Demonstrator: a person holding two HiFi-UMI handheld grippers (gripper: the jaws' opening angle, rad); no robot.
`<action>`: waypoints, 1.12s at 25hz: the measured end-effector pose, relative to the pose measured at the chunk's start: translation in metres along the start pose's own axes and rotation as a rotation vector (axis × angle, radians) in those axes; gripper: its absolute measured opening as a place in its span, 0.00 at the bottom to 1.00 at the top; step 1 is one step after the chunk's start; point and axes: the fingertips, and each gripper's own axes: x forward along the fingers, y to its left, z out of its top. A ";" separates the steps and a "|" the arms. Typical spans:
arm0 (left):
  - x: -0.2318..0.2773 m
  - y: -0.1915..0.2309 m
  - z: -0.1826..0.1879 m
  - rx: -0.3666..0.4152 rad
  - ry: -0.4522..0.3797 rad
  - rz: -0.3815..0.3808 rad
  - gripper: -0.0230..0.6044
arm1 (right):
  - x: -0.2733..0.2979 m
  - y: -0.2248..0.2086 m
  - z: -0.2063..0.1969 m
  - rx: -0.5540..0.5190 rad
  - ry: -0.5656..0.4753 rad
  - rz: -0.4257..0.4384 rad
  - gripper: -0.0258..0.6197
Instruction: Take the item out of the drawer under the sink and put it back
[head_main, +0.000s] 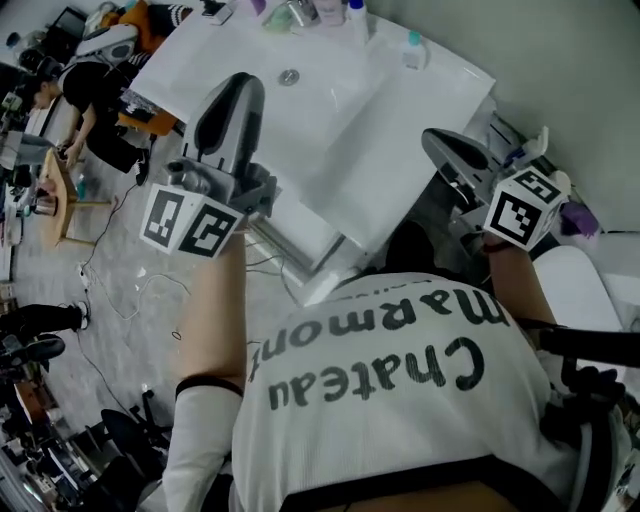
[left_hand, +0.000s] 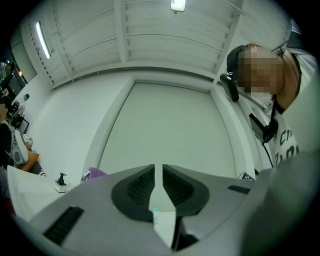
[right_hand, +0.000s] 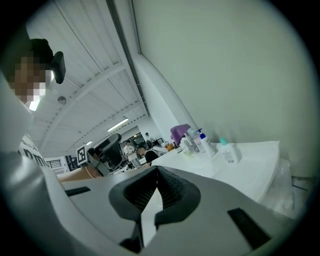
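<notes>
Both grippers are raised in front of the person, above the white sink counter (head_main: 340, 140). My left gripper (head_main: 233, 92) (left_hand: 157, 172) points upward toward a pale wall; its jaws stand together with only a thin slit, and nothing is between them. My right gripper (head_main: 452, 152) (right_hand: 156, 176) is at the counter's right end, its jaws touching at the tips and empty. I cannot make out the drawer under the sink or any item from it; the person's white shirt (head_main: 400, 400) hides the space below the counter.
The basin's drain (head_main: 289, 76) lies mid-counter. Bottles line the back edge, among them a teal-capped one (head_main: 413, 50) (right_hand: 229, 151). A purple object (right_hand: 180, 132) stands further along. A pump dispenser (left_hand: 61, 182) is on the counter. People (head_main: 80, 90) and cluttered desks are at the far left.
</notes>
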 end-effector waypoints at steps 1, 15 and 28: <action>-0.012 -0.003 0.008 0.003 -0.011 0.000 0.12 | 0.003 0.009 -0.001 -0.009 0.000 0.007 0.06; -0.217 -0.034 -0.060 -0.182 0.304 0.099 0.05 | 0.026 0.113 -0.048 -0.074 0.083 -0.018 0.06; -0.226 -0.003 -0.063 -0.192 0.284 0.216 0.05 | 0.035 0.094 -0.057 -0.118 0.151 -0.033 0.06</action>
